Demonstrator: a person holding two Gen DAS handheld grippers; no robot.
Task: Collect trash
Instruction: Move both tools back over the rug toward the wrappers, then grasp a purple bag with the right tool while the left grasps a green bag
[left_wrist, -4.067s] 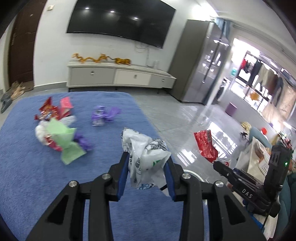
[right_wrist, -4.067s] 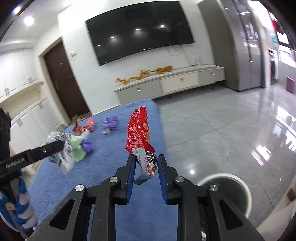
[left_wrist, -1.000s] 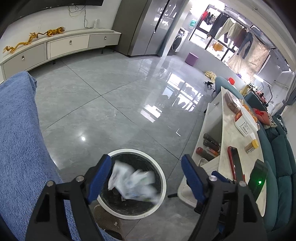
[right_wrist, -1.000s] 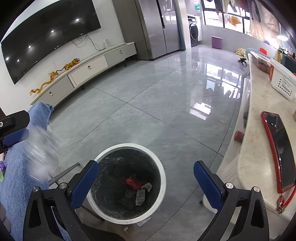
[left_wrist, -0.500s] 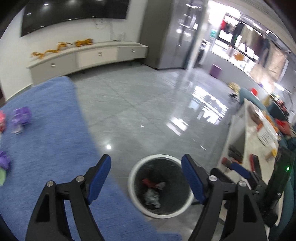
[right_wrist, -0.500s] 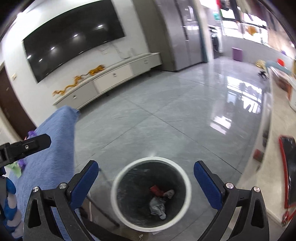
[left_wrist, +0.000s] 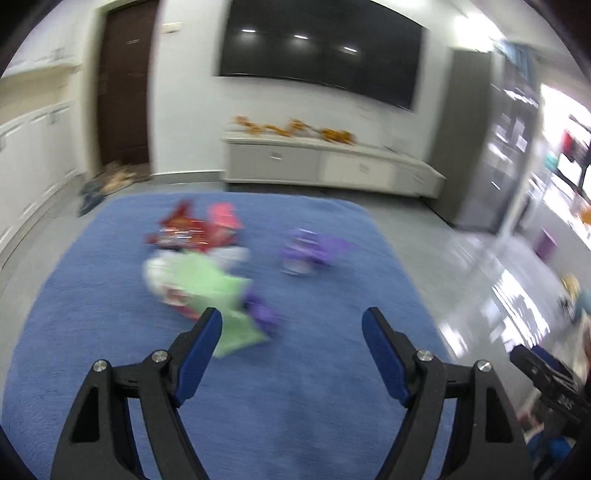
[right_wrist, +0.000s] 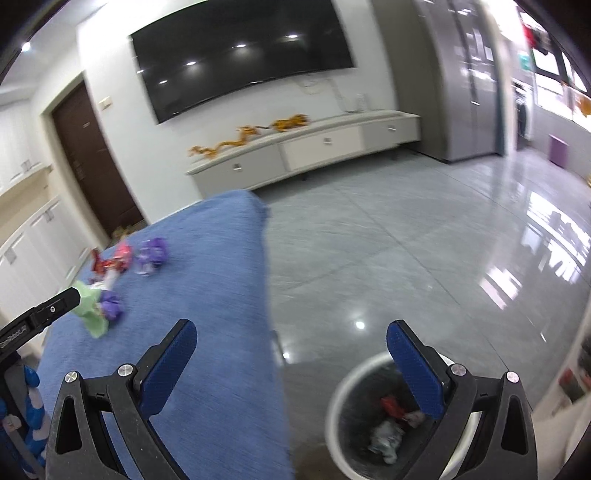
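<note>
Blue carpet (left_wrist: 110, 314) carries blurred wrapper heap (left_wrist: 199, 266), orientation unclear. Left gripper (left_wrist: 291, 328) level above carpet, wide apart, empty. Right gripper (right_wrist: 291, 343) over bin (right_wrist: 343, 398), spread, empty.

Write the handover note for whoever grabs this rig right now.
Left claw: open, empty, over the blue cloth, pointing at the trash pile.
Right claw: open, empty, above the trash bin.
Done: a red wrapper and a whitish bag lie in the bin.
Left: the green wrapper, red wrappers, pink wrapper and purple wrapper, all on the cloth. The frames are blurred, so count again.
</note>
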